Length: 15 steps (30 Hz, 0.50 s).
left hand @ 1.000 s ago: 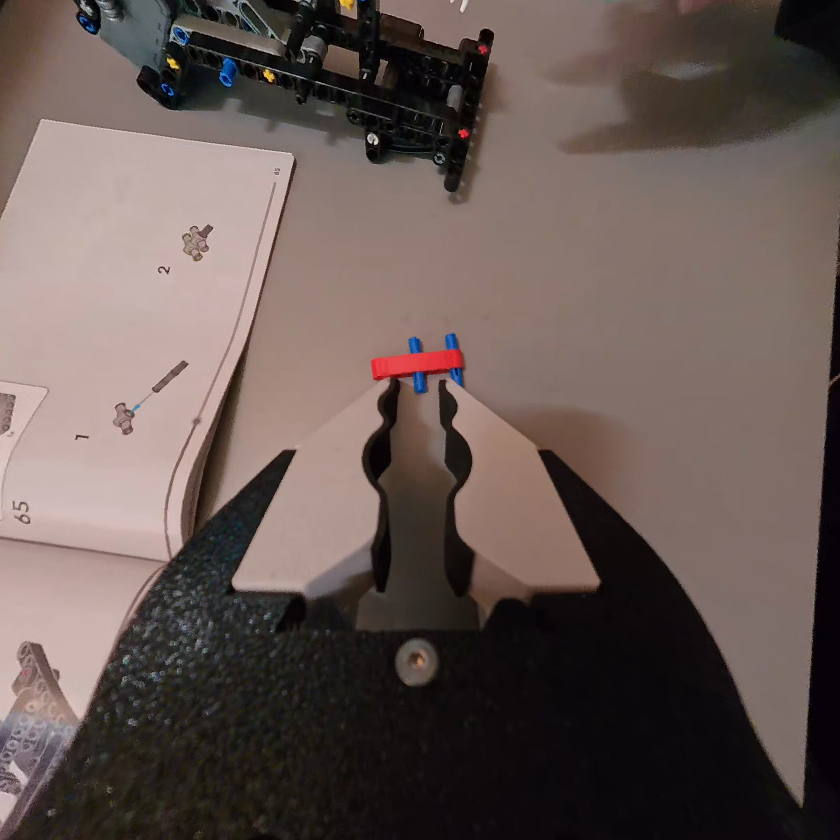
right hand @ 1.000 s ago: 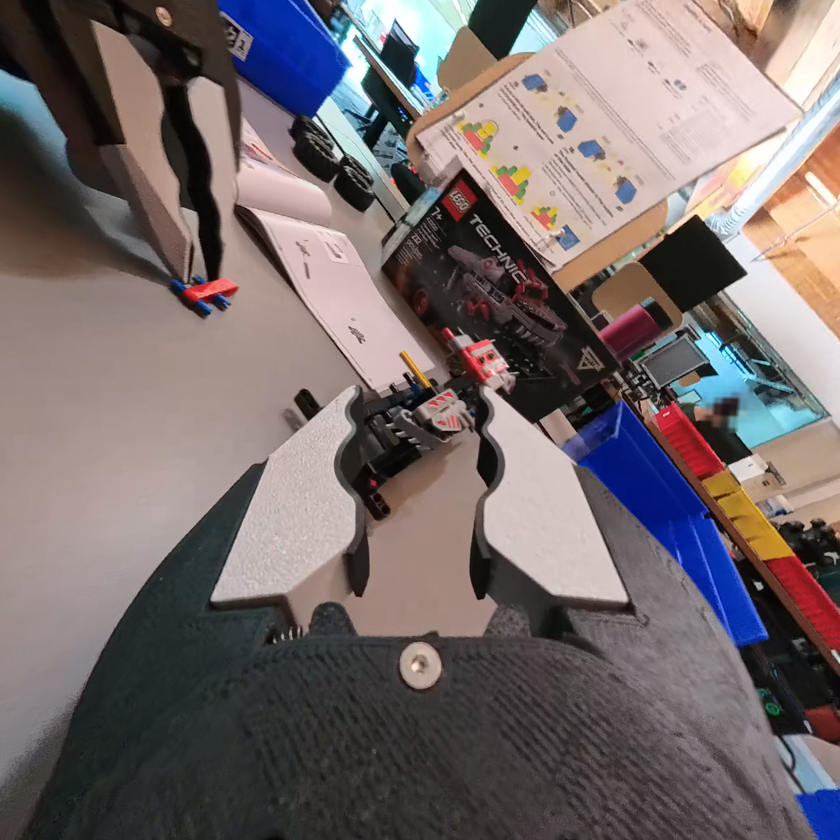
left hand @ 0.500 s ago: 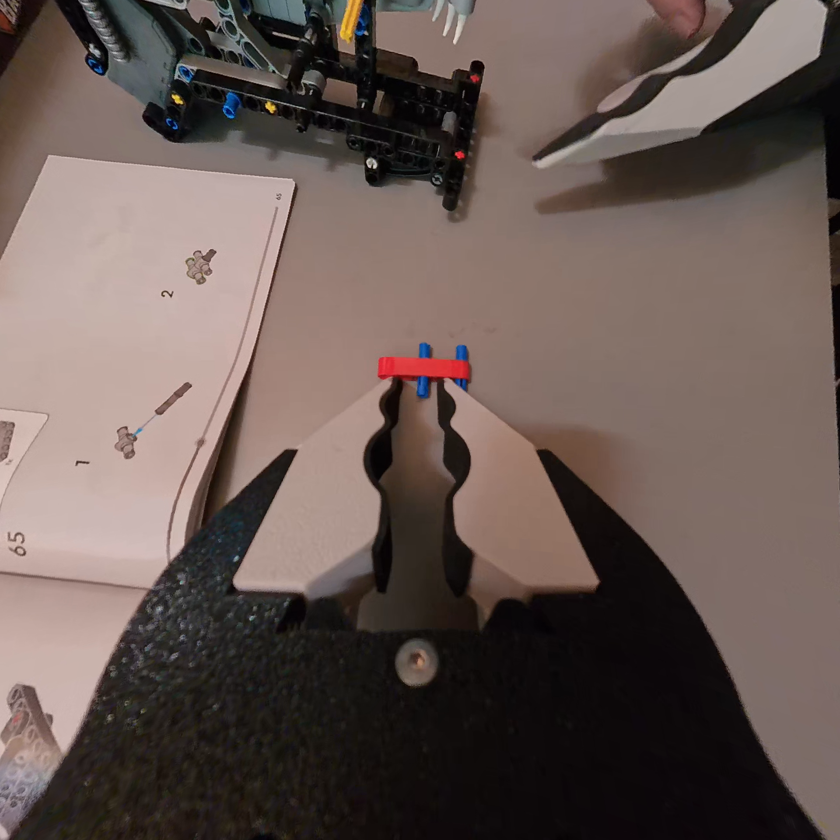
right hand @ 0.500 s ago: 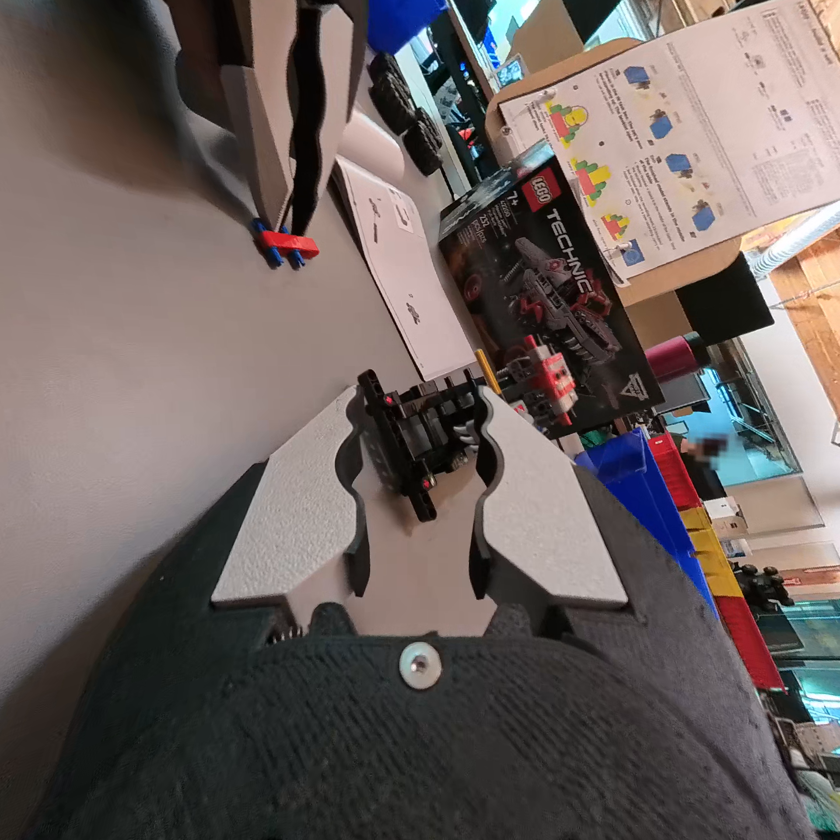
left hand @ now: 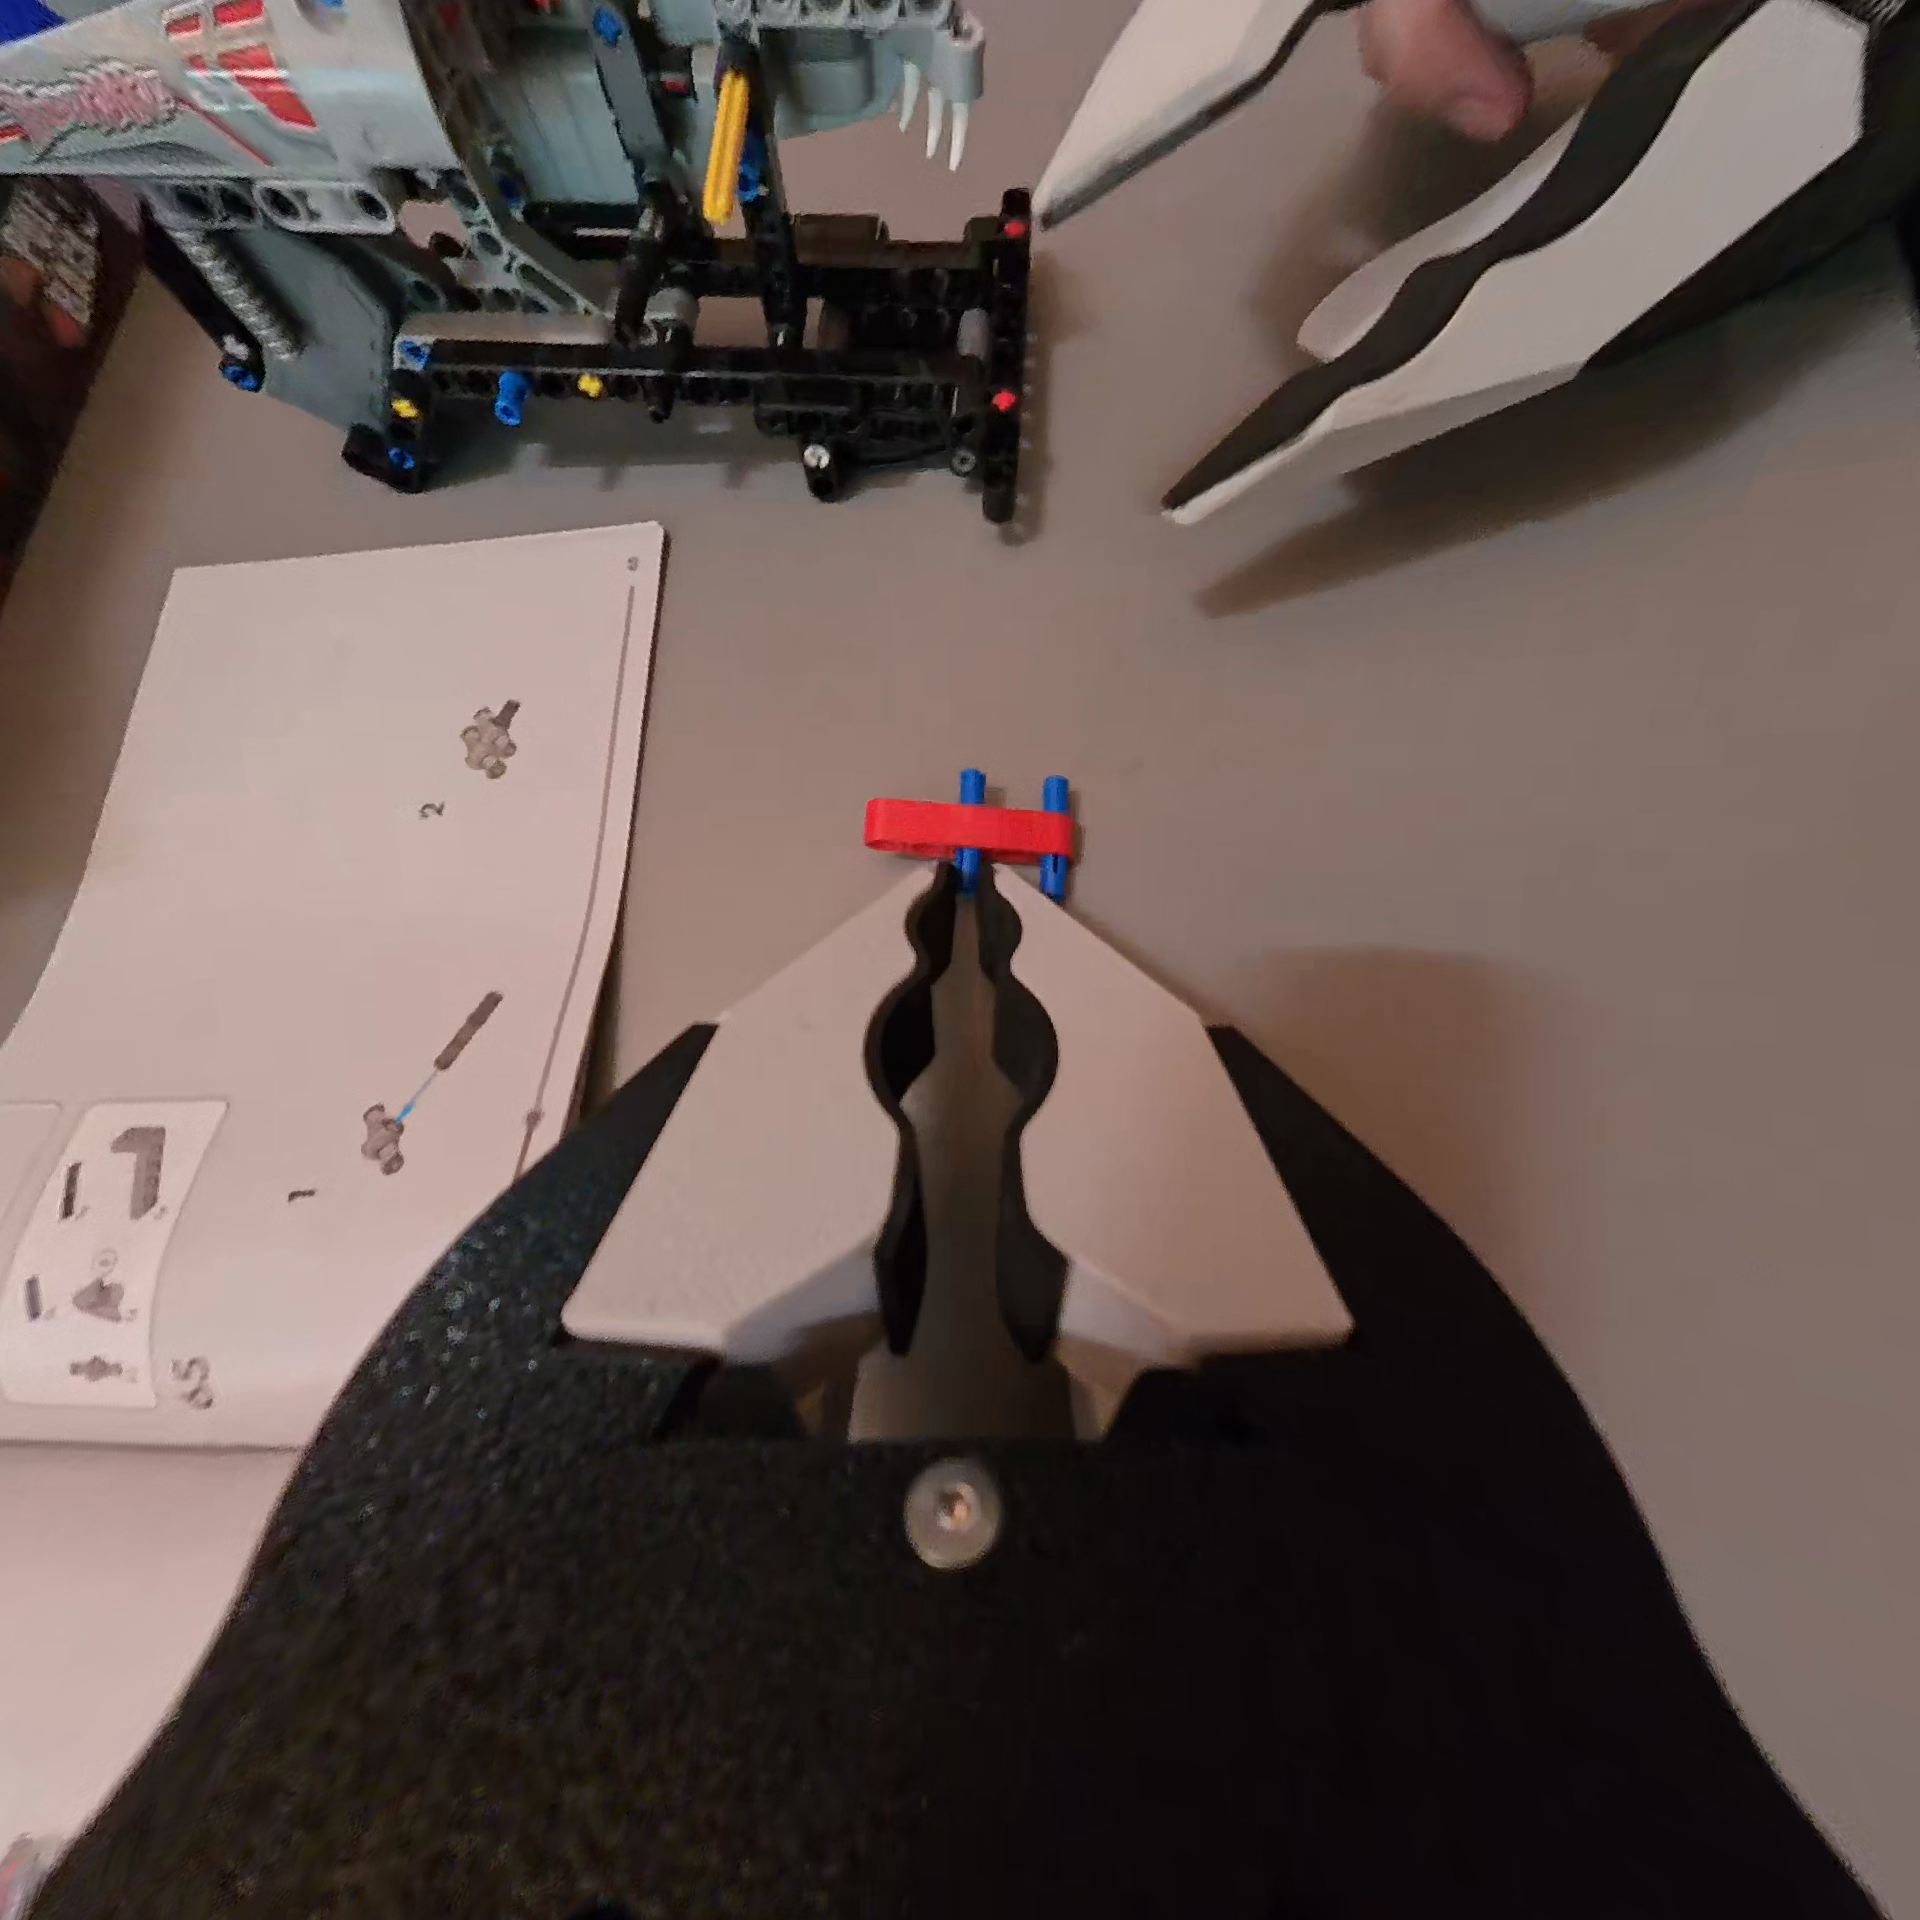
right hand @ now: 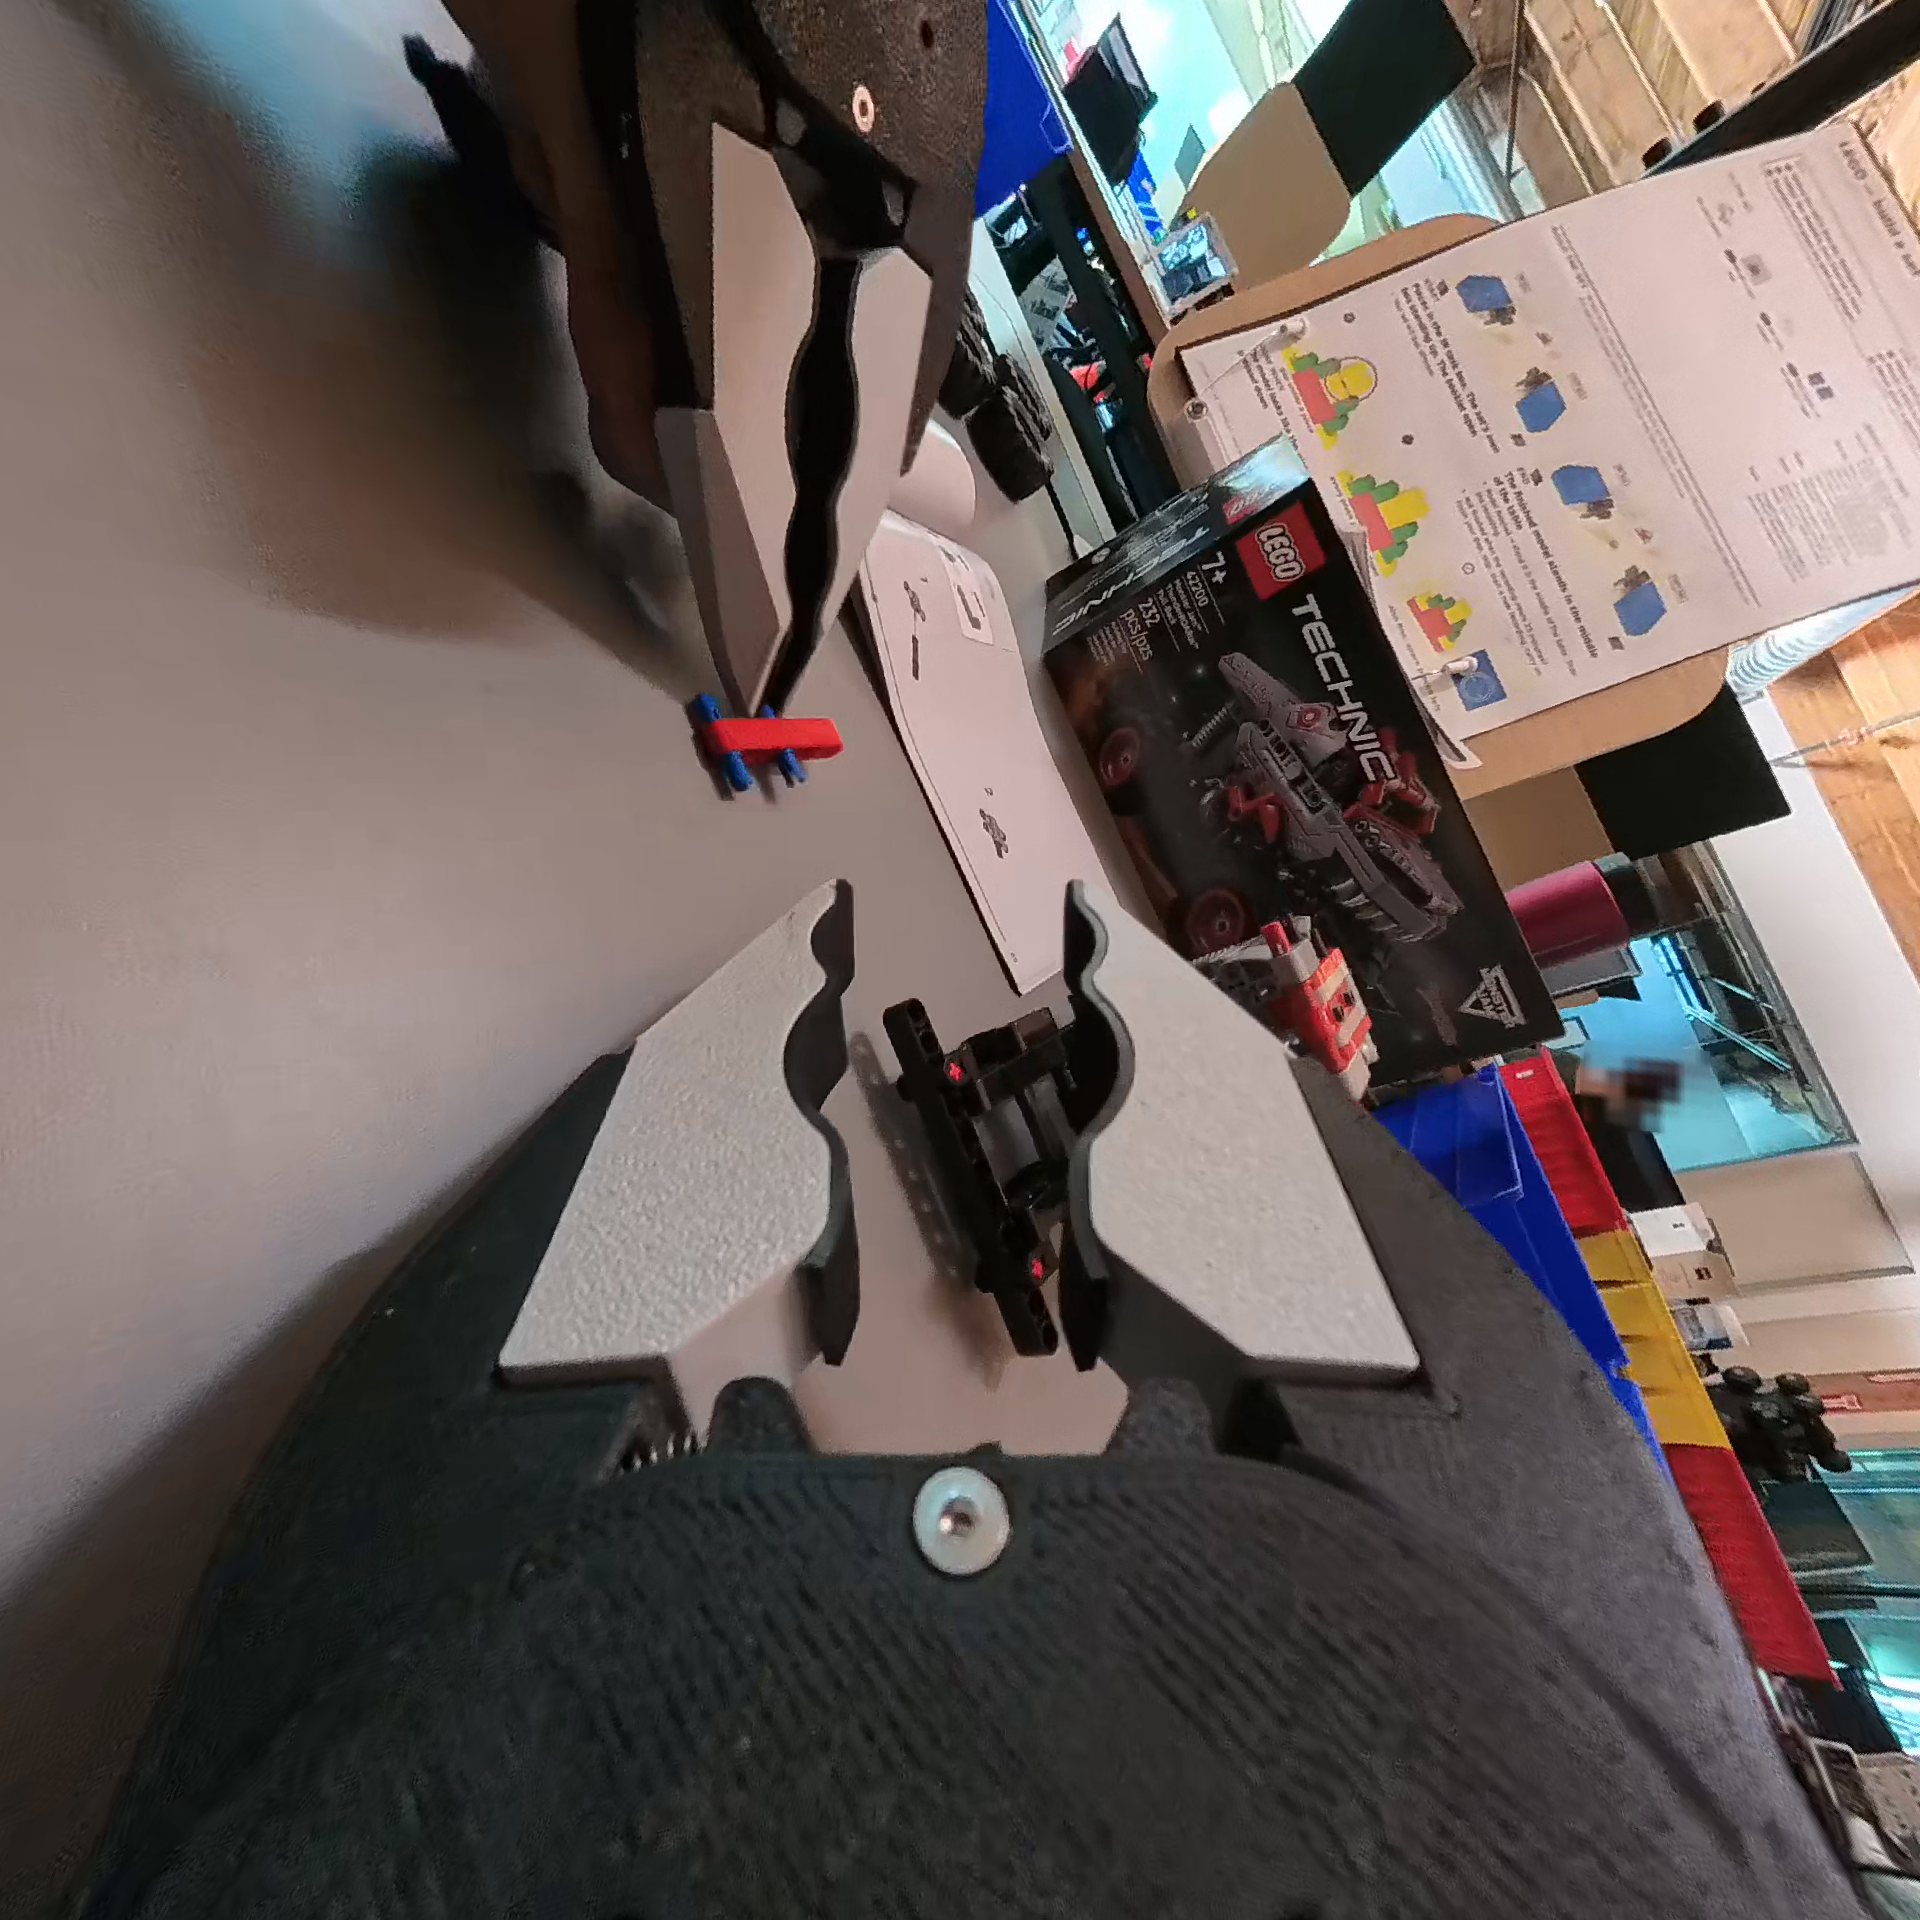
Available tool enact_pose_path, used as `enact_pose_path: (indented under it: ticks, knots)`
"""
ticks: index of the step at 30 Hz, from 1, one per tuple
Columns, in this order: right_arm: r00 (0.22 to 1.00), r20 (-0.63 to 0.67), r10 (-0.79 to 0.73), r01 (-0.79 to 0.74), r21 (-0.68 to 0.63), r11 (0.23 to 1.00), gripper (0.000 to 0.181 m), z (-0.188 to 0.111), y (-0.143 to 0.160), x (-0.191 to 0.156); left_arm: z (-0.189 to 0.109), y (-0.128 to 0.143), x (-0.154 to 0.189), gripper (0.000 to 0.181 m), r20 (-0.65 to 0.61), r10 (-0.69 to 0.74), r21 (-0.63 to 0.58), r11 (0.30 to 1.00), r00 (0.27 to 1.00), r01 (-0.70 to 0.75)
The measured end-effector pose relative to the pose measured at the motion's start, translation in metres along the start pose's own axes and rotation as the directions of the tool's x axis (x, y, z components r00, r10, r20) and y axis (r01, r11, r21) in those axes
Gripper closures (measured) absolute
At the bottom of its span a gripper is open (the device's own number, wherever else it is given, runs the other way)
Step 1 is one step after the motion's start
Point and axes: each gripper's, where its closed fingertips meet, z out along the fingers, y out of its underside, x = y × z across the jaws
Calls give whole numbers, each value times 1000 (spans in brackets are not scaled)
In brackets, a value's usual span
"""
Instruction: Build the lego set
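Note:
A short red beam [left hand: 966, 826] with two blue pins through it lies on the grey table. My left gripper [left hand: 966, 881] is tip-down on it, its jaws pinched on the left blue pin; the right wrist view shows it [right hand: 764, 698] standing over the beam [right hand: 774, 736]. The half-built black and grey model [left hand: 727, 353] sits at the far side. My right gripper [right hand: 958, 899] is open and empty, with the model's black end frame [right hand: 977, 1153] seen between its fingers. In the left wrist view it [left hand: 1107, 358] is just right of that end.
The open instruction booklet [left hand: 312, 935] lies left of the beam. The set's box [right hand: 1299, 790] stands behind the model. Black tyres [right hand: 997, 405] lie beyond the booklet, with blue bins [right hand: 1507, 1195] off to the side. A printed sheet on cardboard [right hand: 1610, 416] stands behind the box.
My left jaws have narrowed onto the beam's left blue pin. My right gripper has moved in from the far right to the model's end, still open.

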Motion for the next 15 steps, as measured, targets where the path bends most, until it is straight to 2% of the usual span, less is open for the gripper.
enact_pose_path:
  ticks: [3,6,11,15]
  knots:
    - [1000,-3,-25,25,-10,1000,143,-1,0,1,-1,-11,5,179,-74,-36,32,999,997,38]
    - [996,-36,-76,73,-82,994,144,-6,13,10,-6,-25,3,180,-103,-46,58,997,994,52]
    - [967,-190,-170,132,-197,971,138,-27,42,52,-8,-54,-12,180,-129,-71,61,995,989,79]
    - [929,-200,-311,250,-278,927,129,-28,62,70,-1,-87,-17,179,-219,-101,52,992,971,115]
